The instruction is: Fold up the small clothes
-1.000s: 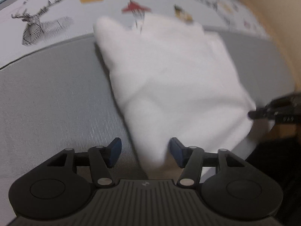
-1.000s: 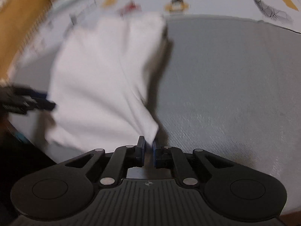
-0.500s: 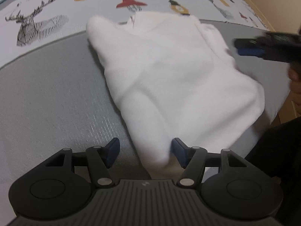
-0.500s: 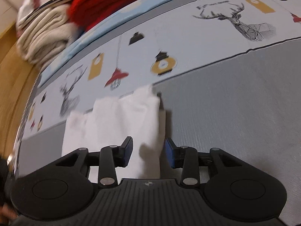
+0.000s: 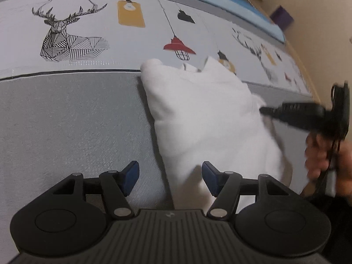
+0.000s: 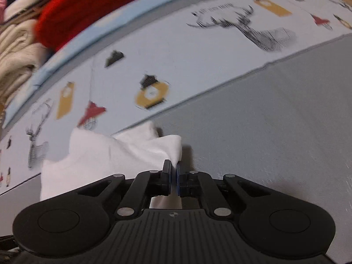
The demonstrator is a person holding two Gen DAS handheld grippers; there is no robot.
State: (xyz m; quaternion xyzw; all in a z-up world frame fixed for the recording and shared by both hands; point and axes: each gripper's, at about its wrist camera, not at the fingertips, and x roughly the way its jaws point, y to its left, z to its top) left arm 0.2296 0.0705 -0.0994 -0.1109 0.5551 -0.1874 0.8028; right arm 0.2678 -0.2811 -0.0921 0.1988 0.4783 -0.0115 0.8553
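A small white garment [image 5: 204,114] lies folded on the grey band of the bed cover [image 5: 72,118]. Its near corner sits between the blue pads of my left gripper [image 5: 170,173], which stands open and does not press on it. In the left wrist view my right gripper [image 5: 264,111] comes in from the right, held by a hand [image 5: 319,154], its tip at the garment's right edge. In the right wrist view the jaws of my right gripper [image 6: 173,169] are closing and pinch a raised corner of the white garment [image 6: 105,158].
The bed cover's pale band [image 5: 99,28] carries deer and lamp prints beyond the garment. A red knit [image 6: 88,6] and a stack of beige folded clothes [image 6: 15,52] lie at the far left in the right wrist view. A wooden edge [image 5: 312,22] borders the bed on the right.
My right gripper let go of the garment's near corner, opened, swung up along its right side and closed on a corner there. The left gripper stayed open and shifted slightly.
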